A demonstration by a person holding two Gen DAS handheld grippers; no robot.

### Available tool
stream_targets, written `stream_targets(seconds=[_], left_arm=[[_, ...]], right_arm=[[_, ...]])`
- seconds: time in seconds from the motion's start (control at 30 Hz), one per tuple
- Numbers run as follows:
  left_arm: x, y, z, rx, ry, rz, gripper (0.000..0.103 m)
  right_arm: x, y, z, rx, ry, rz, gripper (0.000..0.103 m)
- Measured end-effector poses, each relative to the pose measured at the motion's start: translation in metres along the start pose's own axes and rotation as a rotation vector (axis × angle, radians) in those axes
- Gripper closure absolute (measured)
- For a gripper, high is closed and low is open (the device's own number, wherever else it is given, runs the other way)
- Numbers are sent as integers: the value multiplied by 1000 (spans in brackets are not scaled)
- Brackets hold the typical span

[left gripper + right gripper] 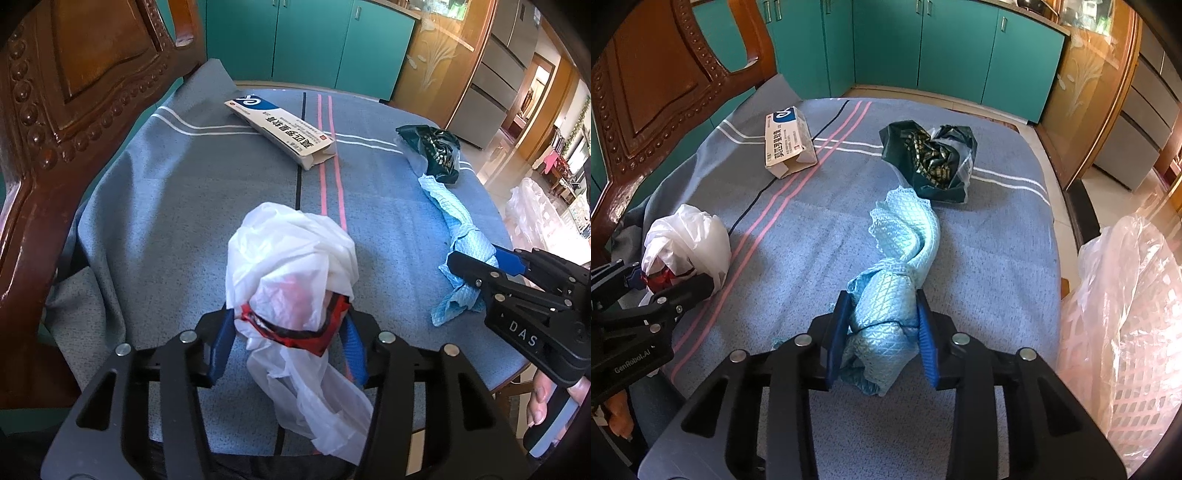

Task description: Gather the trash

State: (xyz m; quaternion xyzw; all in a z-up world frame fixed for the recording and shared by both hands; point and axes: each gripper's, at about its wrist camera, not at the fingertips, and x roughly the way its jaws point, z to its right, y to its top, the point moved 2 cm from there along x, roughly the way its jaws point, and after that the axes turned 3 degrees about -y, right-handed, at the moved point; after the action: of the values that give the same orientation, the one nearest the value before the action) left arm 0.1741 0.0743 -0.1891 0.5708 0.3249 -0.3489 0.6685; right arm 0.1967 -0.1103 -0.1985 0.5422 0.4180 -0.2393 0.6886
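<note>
Thin plastic was the risk: the left gripper (288, 332) was clamped on the white bag (291, 266) at 6 o'clock, the right gripper (882, 332) on the blue cloth (897, 258), whose loose tail could snag the dark wrapper (931, 158) at 12

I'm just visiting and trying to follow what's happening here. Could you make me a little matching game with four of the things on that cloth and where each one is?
Things:
1. white plastic bag
2. light blue cloth
3. cardboard box
4. dark green wrapper

Places:
a. far side, near the wooden chair
b. between the right gripper's fingers
c. beyond the cloth's far end
d. between the left gripper's fingers

Pairs: 1-d, 2-b, 3-a, 4-c
</note>
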Motion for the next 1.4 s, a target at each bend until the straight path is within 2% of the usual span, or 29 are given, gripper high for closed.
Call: stream_targets(seconds=[0.27, 0.4, 0.63, 1.4], left_arm=[[1, 0, -1, 1, -2, -1, 50], [0, 0, 0, 7, -6, 7, 60], [-5, 0, 1, 1, -14, 19, 68], [-34, 5, 0, -10, -13, 90, 70]], right_arm=[[1, -2, -1, -10, -7, 5, 67], [-1, -2, 0, -2, 2, 14, 68], [-4, -5, 3, 8, 13, 22, 69], [-27, -4, 7, 10, 21, 78, 69]])
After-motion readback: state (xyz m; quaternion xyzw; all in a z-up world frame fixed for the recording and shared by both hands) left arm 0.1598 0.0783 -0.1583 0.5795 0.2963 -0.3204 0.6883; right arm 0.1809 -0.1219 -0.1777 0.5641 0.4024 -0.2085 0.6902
